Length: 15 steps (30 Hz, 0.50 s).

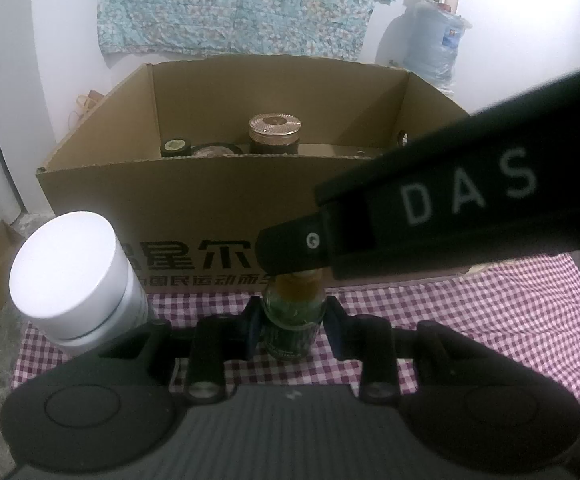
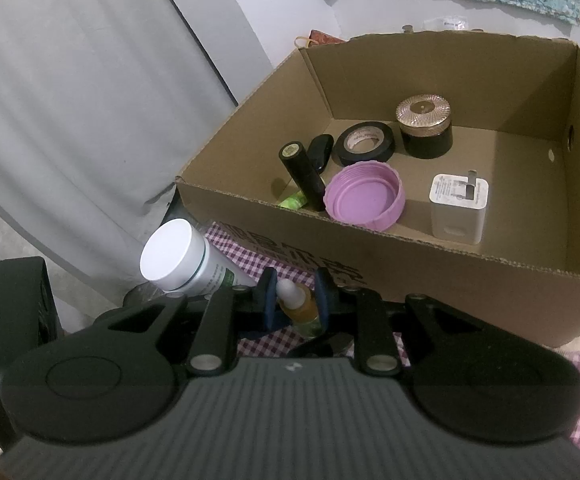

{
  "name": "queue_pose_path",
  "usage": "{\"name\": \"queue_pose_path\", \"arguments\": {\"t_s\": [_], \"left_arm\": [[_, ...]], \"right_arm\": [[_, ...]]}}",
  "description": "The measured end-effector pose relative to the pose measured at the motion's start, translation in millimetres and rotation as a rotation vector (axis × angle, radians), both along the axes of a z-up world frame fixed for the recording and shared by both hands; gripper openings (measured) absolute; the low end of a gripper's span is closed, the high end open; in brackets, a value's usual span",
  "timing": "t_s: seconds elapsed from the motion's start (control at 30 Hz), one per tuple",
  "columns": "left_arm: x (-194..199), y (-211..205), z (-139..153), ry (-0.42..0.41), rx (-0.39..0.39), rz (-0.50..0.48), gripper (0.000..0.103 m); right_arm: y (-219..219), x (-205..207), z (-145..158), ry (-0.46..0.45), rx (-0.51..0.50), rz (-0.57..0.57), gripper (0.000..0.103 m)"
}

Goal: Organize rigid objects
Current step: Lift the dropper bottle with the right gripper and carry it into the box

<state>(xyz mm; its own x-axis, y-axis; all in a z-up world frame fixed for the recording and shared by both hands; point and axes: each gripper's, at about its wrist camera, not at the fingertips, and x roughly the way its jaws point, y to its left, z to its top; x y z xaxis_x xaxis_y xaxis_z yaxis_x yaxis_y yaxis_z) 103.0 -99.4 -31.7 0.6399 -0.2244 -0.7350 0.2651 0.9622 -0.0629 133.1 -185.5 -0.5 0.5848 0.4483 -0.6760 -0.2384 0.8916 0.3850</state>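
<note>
A small glass dropper bottle [image 1: 293,312] with amber liquid and a dark label stands on the checked cloth in front of the cardboard box [image 1: 170,196]. My left gripper [image 1: 293,326] is shut on its body. My right gripper [image 2: 294,299] reaches in from above and is shut on the bottle's white dropper top [image 2: 290,294]; its black body [image 1: 429,208] crosses the left wrist view. A white jar [image 1: 70,276] stands left of the bottle, also in the right wrist view [image 2: 176,256].
The box [image 2: 429,264] holds a gold-lidded black jar [image 2: 423,126], a tape roll [image 2: 365,143], a black tube [image 2: 303,174], a purple lid [image 2: 363,196] and a white charger [image 2: 457,208]. The pink checked cloth [image 1: 469,320] covers the surface. A grey curtain [image 2: 70,100] hangs at left.
</note>
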Motion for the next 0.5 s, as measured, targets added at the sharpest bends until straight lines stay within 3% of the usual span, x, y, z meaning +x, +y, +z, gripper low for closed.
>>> {"name": "queue_pose_path", "arguments": {"t_s": [0.3, 0.5], "left_arm": [[-8, -4, 5, -0.003, 0.002, -0.004, 0.033], [-26, -8, 31, -0.054, 0.004, -0.017, 0.033]], "right_arm": [[-2, -6, 3, 0.001, 0.006, -0.004, 0.019], [-6, -22, 24, -0.038, 0.019, -0.002, 0.019]]}}
